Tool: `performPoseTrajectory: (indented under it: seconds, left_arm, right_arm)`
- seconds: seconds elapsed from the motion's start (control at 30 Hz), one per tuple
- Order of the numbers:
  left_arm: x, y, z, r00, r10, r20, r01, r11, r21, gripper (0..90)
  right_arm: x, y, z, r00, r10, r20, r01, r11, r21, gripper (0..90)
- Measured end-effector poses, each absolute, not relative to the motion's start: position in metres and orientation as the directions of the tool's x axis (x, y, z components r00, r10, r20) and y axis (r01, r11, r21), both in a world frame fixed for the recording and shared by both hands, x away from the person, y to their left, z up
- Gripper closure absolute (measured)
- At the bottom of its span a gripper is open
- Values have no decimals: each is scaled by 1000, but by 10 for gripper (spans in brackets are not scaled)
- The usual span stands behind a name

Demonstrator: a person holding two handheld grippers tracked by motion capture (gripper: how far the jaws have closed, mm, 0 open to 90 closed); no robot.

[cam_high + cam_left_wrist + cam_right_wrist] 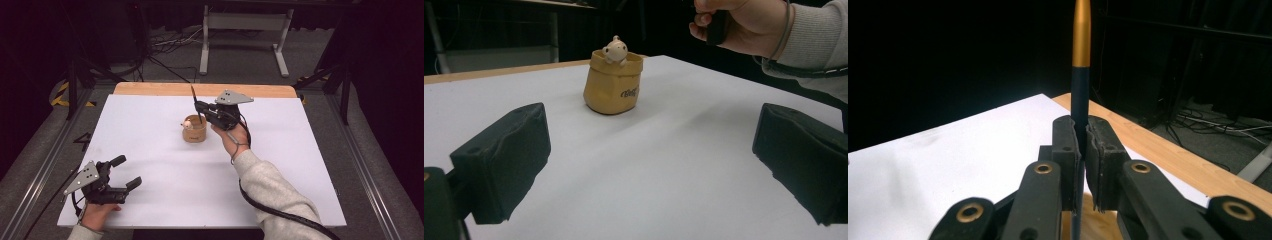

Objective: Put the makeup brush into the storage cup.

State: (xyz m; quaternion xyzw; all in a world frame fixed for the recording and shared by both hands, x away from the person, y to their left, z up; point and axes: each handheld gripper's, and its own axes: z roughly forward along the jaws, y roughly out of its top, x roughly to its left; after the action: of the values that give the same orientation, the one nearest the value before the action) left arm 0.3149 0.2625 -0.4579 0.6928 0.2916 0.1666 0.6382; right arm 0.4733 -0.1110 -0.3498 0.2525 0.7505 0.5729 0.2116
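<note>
Right gripper [1083, 145]: your jaws are pressed together on the pen [1080, 75], pinching its dark barrel between the pads.
Pen axis: in the right gripper view it runs straight up between the jaws, gold end on top, dark barrel passing down through the pads. In the high view the pen [196, 106] stands nearly upright, leaning a little toward the far left.
Pen place: its lower end sits at the mouth of the cup [194, 130]; whether it touches the rim, you cannot tell.
Right hand [232, 139]: you hold the gripper [201, 107] just right of the cup, above the table [280, 150].
Cup: tan, near the table's middle, with a small pale figure [615, 50] at its rim.
Left gripper [125, 172]: your jaws are spread wide with nothing between them, resting low at the near left corner, well apart from the cup [614, 85].
</note>
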Motion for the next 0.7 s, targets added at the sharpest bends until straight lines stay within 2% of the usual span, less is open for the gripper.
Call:
performPoseTrajectory:
  seconds: [0.3, 0.7]
  left_arm:
    - [314, 264, -458, 771, 620, -142, 190, -12, 982, 29]
    - [315, 264, -458, 772, 619, -144, 193, -12, 981, 29]
  right_arm:
    - [483, -109, -356, -796, 603, -48, 113, 226, 968, 833]
    - [495, -114, -377, -783, 622, -23, 135, 206, 969, 832]
